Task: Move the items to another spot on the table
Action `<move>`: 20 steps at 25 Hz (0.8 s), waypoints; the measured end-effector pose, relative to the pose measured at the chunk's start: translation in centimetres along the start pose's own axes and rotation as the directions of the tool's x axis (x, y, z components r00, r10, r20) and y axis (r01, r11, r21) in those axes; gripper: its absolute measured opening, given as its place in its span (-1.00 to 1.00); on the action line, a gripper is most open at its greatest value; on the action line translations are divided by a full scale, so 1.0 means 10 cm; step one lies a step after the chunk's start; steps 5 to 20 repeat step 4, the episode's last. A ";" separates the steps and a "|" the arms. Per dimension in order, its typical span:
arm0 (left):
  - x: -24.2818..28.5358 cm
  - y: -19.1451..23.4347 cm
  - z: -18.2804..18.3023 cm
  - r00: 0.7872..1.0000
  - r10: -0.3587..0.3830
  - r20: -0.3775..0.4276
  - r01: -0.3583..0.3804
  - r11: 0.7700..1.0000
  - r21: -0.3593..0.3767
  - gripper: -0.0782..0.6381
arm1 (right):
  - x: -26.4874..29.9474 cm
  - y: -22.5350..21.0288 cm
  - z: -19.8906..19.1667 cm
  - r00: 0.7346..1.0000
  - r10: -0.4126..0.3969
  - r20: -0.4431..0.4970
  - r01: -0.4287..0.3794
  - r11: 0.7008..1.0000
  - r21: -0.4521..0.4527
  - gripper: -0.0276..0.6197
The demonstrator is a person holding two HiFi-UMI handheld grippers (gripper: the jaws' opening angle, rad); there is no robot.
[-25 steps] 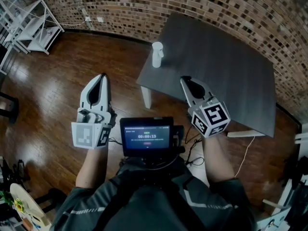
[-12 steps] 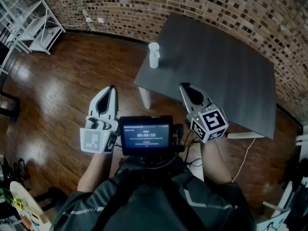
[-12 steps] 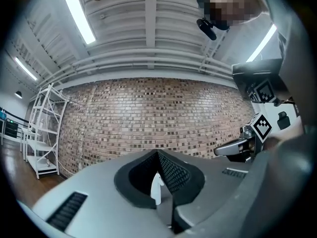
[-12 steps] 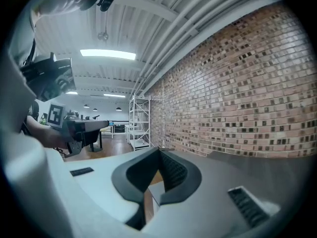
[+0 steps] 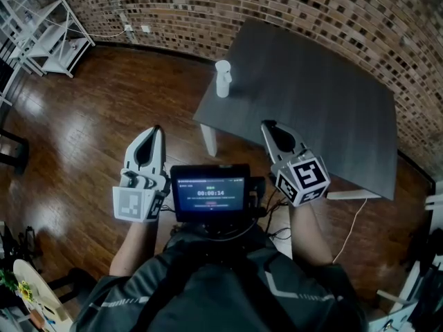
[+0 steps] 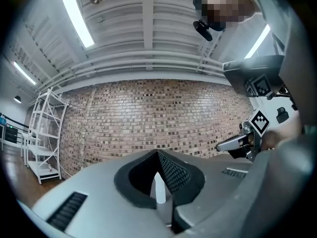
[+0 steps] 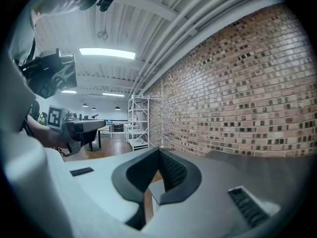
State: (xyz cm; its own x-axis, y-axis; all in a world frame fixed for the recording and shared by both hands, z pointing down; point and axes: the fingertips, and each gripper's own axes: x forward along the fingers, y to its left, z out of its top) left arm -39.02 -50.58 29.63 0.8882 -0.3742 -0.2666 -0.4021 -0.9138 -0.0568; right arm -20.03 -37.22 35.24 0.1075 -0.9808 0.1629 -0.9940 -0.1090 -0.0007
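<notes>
The white bottle [image 5: 222,79] stands upright near a corner of the dark table [image 5: 325,95], while the left gripper [image 5: 157,130] and right gripper [image 5: 267,125], both closed on nothing, wait by the table's near edge, apparently because neither is reaching.

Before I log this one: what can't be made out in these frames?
- White container on the table corner: too small in the head view to identify; in the left gripper view, the left gripper with shut jaws covers most of it.
- Screen text: too small to read, head view.
- Clutter at bottom left: cut off by the head view's edge.
</notes>
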 end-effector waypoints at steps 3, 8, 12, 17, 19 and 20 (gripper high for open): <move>-0.01 0.09 0.02 1.000 0.004 0.005 -0.004 1.000 0.010 -0.79 | 0.00 0.01 -0.03 1.000 -0.008 0.003 0.008 1.000 0.004 -0.91; -0.01 0.13 0.04 1.000 0.006 0.009 -0.006 1.000 0.019 -0.79 | -0.01 0.01 -0.04 1.000 -0.011 0.003 0.011 1.000 0.006 -0.91; -0.01 0.13 0.04 1.000 0.006 0.009 -0.006 1.000 0.019 -0.79 | -0.01 0.01 -0.04 1.000 -0.011 0.003 0.011 1.000 0.006 -0.91; -0.01 0.13 0.04 1.000 0.006 0.009 -0.006 1.000 0.019 -0.79 | -0.01 0.01 -0.04 1.000 -0.011 0.003 0.011 1.000 0.006 -0.91; -0.01 0.13 0.04 1.000 0.006 0.009 -0.006 1.000 0.019 -0.79 | -0.01 0.01 -0.04 1.000 -0.011 0.003 0.011 1.000 0.006 -0.91; -0.01 0.13 0.04 1.000 0.006 0.009 -0.006 1.000 0.019 -0.79 | -0.01 0.01 -0.04 1.000 -0.011 0.003 0.011 1.000 0.006 -0.91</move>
